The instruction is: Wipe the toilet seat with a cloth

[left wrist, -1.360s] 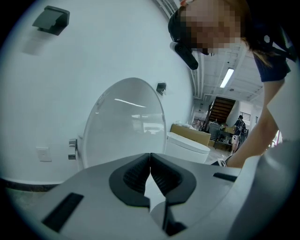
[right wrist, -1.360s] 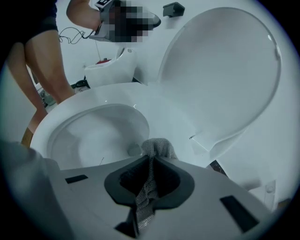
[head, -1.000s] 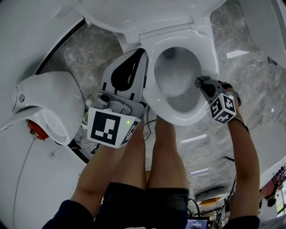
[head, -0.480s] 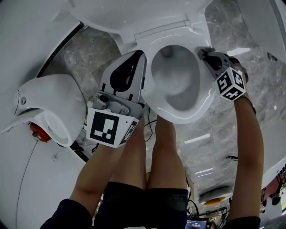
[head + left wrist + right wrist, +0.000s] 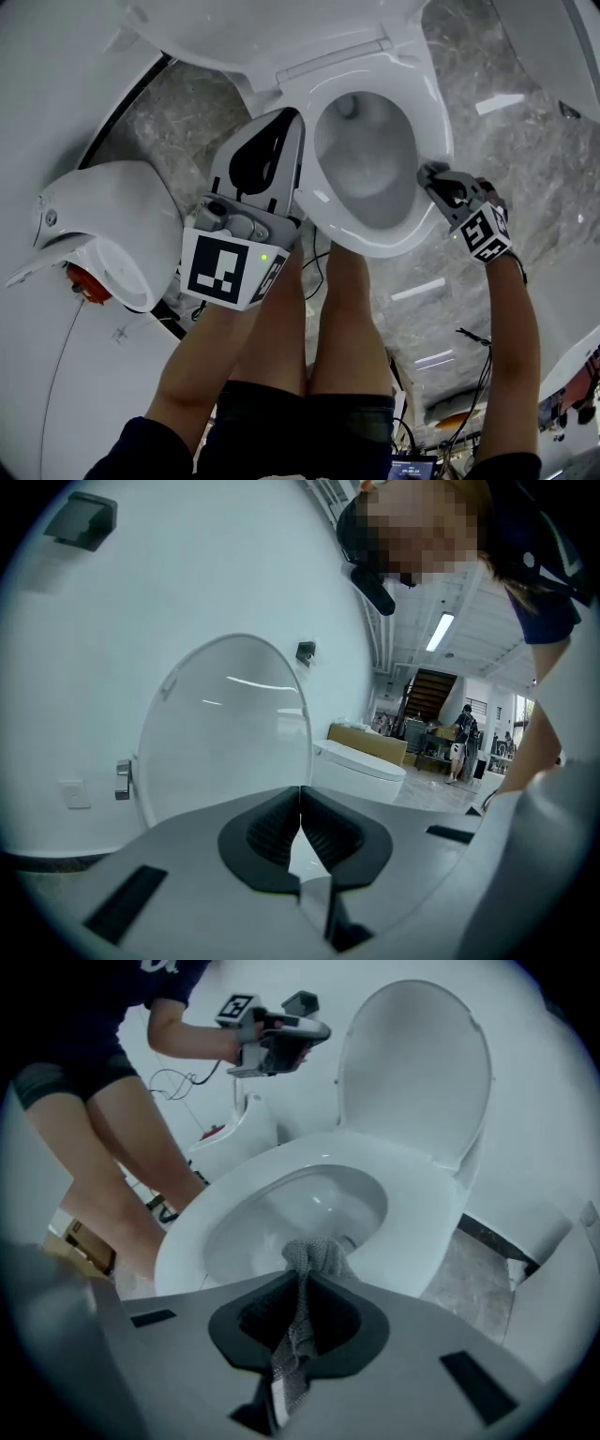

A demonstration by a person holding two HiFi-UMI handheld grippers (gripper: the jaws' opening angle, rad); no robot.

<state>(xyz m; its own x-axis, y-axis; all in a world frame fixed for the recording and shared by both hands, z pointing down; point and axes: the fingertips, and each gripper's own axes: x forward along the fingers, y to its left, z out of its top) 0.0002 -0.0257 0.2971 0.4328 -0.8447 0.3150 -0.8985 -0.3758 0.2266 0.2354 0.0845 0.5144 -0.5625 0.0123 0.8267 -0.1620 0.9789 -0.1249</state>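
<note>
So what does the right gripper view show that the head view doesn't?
Only the right gripper view shows the grey cloth clamped in the right gripper. Only the head view shows that gripper's marker cube and a second white fixture at the left. Both show the toilet seat and the left gripper, held aside.

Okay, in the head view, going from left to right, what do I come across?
White fixture → left claw, shut and empty → toilet seat → right claw, shut on the cloth at the seat's right edge.
</note>
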